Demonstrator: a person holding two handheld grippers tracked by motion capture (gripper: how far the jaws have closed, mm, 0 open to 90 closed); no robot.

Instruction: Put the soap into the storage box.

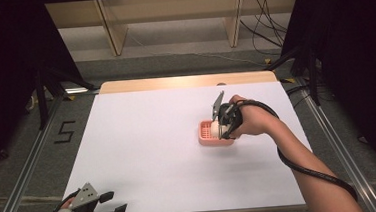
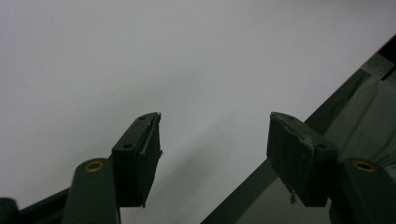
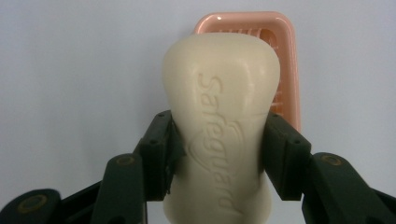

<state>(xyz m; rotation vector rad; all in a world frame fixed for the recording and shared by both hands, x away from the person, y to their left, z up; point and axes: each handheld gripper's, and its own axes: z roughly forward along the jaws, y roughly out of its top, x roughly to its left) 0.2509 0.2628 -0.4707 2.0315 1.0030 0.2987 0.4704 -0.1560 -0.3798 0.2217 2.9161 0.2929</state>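
A cream bar of soap with raised lettering is clamped at its narrow waist between the two black jaws of my right gripper. It hangs just above a pink soap dish with a slotted floor. From above, the soap shows as a pale lump over the dish at the table's right middle, with the right gripper pointing down at it. My left gripper rests at the near left edge of the table, its jaws wide apart with nothing between them.
A white sheet covers the table; a strip of bare wood shows along the far edge. Black cables trail from the right forearm. Wooden frame legs and dark stands rise beyond the table.
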